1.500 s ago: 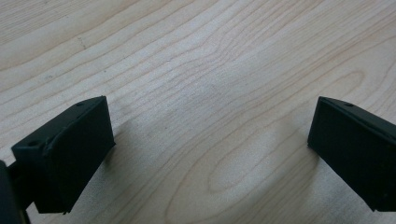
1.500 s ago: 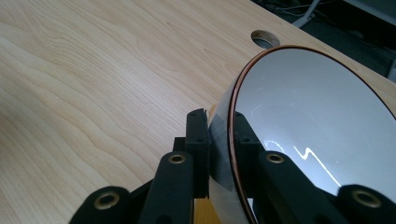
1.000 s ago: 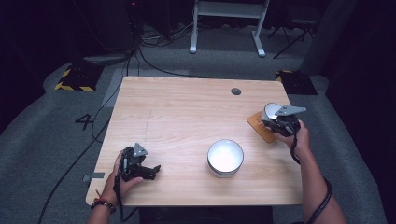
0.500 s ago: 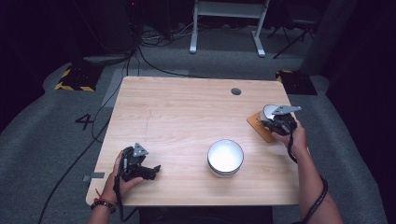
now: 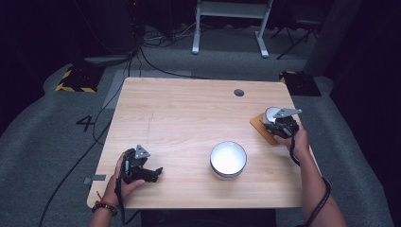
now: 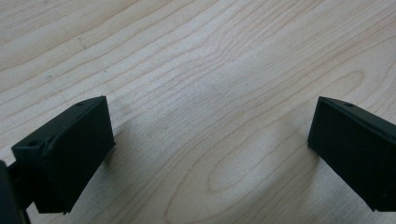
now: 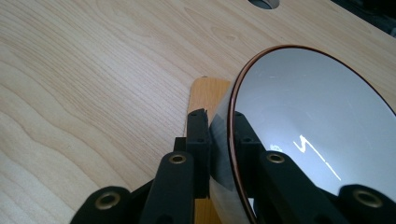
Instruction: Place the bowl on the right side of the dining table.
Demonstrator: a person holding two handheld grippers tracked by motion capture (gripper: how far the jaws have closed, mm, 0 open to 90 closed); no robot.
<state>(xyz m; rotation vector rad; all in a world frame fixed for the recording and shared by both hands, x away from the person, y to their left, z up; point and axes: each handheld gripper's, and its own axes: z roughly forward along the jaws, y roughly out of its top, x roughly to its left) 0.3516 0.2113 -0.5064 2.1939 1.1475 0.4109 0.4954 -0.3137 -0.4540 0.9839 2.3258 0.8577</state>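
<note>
In the right gripper view, the grey cup (image 7: 317,130) clamped at its rim between the jaws of the right gripper (image 7: 219,140) is cut off by the right and bottom edges. The orange coaster (image 7: 205,100) beneath is largely covered by the jaws and the cup. In the high view, the cup (image 5: 270,114) is mostly hidden behind the gripper. In the left gripper view, the spread jaws of the left gripper (image 6: 210,135) are cropped by the bottom and side edges.

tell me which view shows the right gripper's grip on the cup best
The right gripper view: its jaws pinch the cup's wall, one inside, one outside. In the high view the right gripper covers most of the cup.
</note>
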